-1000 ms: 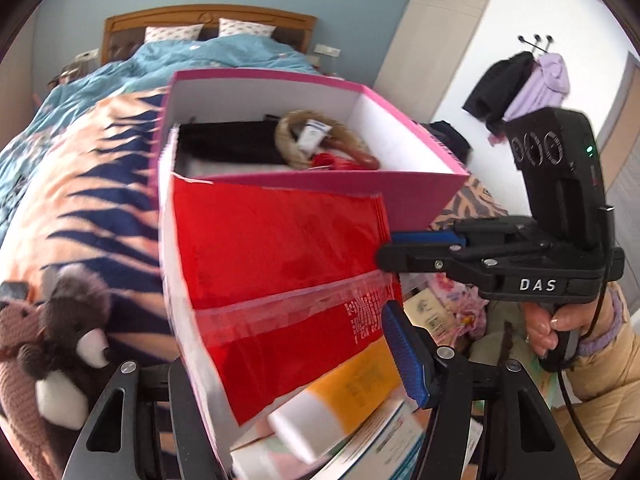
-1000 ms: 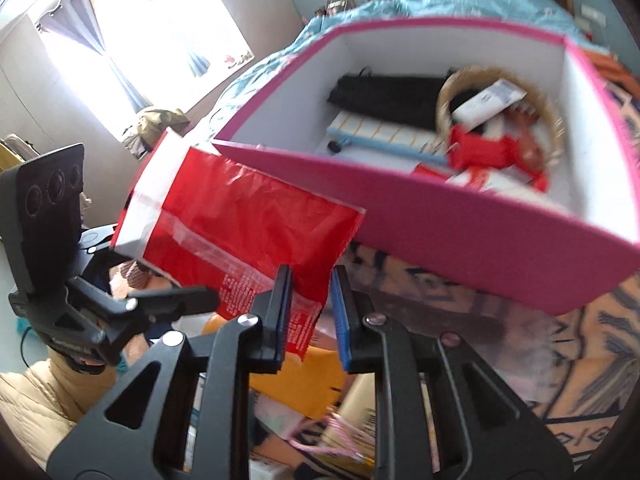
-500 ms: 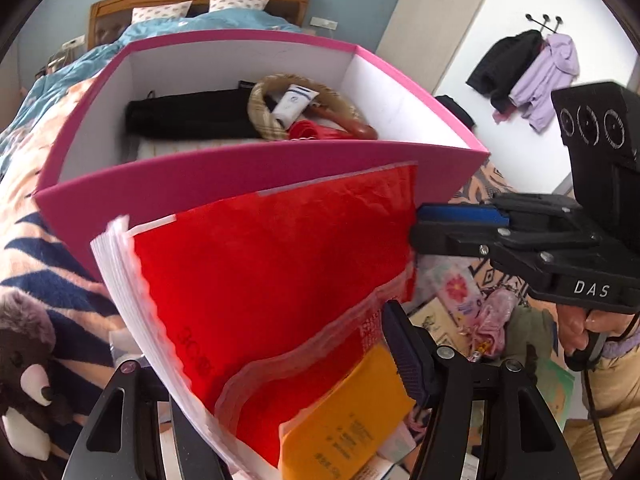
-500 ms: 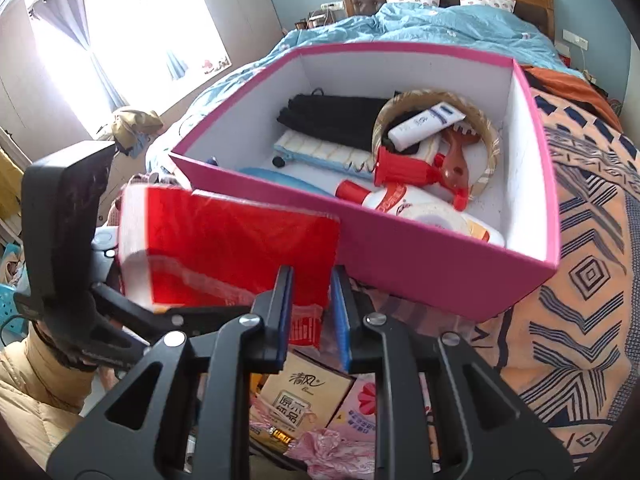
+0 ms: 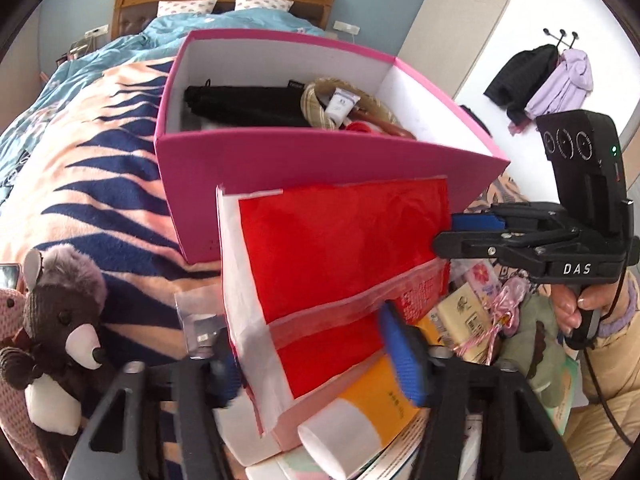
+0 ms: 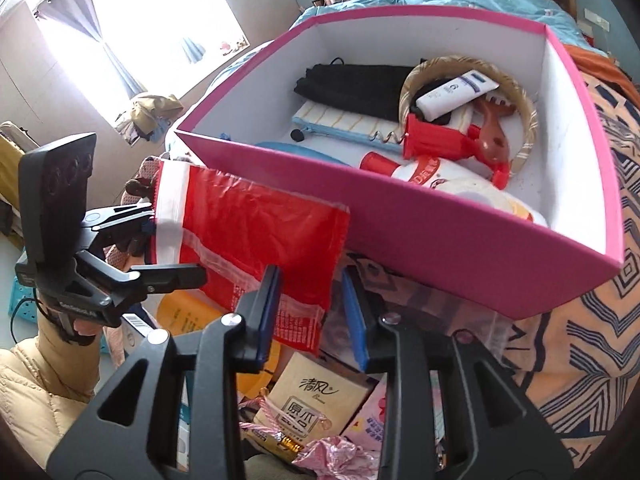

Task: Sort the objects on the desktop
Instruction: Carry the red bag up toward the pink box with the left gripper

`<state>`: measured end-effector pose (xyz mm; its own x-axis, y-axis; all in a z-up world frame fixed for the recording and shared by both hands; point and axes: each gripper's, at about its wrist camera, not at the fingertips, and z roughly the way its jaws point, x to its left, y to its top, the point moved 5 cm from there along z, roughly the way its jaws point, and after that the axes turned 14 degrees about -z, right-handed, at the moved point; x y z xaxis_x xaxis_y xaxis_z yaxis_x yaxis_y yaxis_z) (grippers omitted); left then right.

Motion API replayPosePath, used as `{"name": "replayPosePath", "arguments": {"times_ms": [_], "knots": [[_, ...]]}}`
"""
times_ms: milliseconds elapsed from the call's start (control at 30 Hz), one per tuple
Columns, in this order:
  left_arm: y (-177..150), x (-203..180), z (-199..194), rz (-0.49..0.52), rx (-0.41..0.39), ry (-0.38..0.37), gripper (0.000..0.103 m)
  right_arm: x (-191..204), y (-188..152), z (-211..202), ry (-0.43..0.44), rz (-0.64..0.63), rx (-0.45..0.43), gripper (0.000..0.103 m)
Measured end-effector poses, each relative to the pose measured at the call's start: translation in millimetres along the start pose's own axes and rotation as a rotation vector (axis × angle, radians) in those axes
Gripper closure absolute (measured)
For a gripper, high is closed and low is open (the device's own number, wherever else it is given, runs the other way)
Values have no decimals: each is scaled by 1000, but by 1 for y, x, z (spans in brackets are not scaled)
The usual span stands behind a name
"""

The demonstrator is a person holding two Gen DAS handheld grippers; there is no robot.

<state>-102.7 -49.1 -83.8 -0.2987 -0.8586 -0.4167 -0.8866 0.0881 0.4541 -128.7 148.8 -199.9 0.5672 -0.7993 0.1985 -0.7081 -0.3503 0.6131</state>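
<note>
Right now my left gripper point(image 5: 320, 354) clamps the red pack point(image 5: 340, 248) (fingers closed on its lower part), held just in front of the pink box point(image 6: 460, 232); my right gripper point(image 6: 314, 312) has its fingers apart, gripping nothing

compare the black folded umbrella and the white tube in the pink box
The black folded umbrella is dark and long; the white tube is pale and shorter. The umbrella lies flat near the box's back wall, while the tube leans across the woven ring. Both are inside the pink box.
</note>
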Motion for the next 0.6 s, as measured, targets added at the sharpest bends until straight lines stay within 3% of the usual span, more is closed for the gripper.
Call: {"name": "replayPosePath", "arguments": {"times_ms": [200, 367, 533, 567, 600], "knots": [[1, -1, 4, -8, 16, -2, 57, 4, -1, 4, 12, -7, 15, 69], [0, -6, 5, -1, 15, -4, 63, 10, -2, 3, -29, -44, 19, 69], [1, -12, 8, 22, 13, 14, 63, 10, -3, 1, -51, -51, 14, 75], [3, -11, 8, 20, 9, 19, 61, 10, -3, 3, -55, -54, 12, 76], [4, -10, 7, 13, 7, 29, 54, 10, -3, 2, -55, -56, 9, 77]]}}
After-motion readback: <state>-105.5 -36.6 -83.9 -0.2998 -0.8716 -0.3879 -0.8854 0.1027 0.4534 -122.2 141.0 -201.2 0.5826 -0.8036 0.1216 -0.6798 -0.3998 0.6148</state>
